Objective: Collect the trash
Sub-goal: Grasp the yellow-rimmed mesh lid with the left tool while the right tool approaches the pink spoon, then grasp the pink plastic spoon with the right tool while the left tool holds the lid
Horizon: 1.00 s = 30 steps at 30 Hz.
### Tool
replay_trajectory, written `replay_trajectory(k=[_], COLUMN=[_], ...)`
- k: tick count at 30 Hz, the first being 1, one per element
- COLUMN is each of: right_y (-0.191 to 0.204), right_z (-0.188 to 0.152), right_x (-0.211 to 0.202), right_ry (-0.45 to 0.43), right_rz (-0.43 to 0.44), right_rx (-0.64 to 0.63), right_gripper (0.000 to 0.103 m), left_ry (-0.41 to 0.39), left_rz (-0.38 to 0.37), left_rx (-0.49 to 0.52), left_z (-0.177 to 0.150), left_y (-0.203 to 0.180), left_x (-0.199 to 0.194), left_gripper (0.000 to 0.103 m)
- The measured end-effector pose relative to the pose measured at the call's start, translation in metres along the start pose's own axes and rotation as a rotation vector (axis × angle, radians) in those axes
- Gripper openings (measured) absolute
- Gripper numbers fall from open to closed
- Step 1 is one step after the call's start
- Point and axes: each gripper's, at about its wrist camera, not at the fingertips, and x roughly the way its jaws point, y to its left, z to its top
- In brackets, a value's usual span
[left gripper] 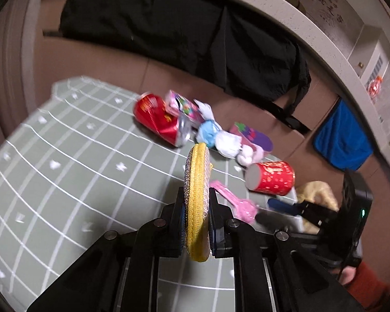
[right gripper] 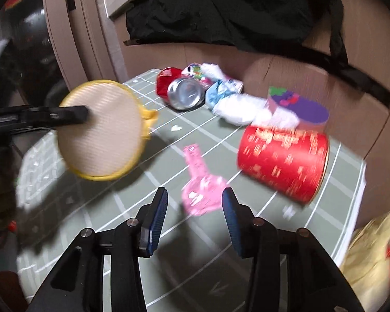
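Left gripper (left gripper: pixel 197 223) clamped on a round yellow pad (left gripper: pixel 198 202), held edge-on and lifted over the green gridded mat (left gripper: pixel 72 161). Right gripper (right gripper: pixel 195 221) spread wide, nothing between the pads, hovering just short of a pink plastic piece (right gripper: pixel 199 186) flat on the mat. Right of it, a red canister (right gripper: pixel 283 161) on its side. Beyond, against the brown cardboard wall (right gripper: pixel 351 119), a crushed red can (right gripper: pixel 179 91), white and blue wrappers (right gripper: pixel 228 98), a purple-lidded tub (right gripper: pixel 299 109). Black fabric (left gripper: pixel 169 31) draped above. Only the right view shows the pad's flat beige face (right gripper: pixel 101 130); only the left view a blue bag (left gripper: pixel 343 140).
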Motion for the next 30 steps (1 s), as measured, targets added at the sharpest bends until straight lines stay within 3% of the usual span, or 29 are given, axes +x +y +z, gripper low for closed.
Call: replay_trajectory(k=[16,18,30], right_y=[-0.004,-0.004,-0.008], right_z=[-0.005,-0.005,0.002], right_x=[0.030,0.028,-0.030], right_ry=[0.063,0.061,-0.047], right_rz=[-0.034,-0.033,-0.029], right_rx=[0.001,0.001,0.042], right_gripper=[0.042,0.039,0.038], left_ry=[0.000,-0.002,-0.060], left_rz=[0.031,0.035,0.046], left_rx=[0.012,0.020,0.067], left_z=[-0.011,-0.012,-0.008], left_y=[-0.001,-0.003,-0.031], left_x=[0.003,0.004,-0.007], left_gripper=[0.015,0.015,0.015])
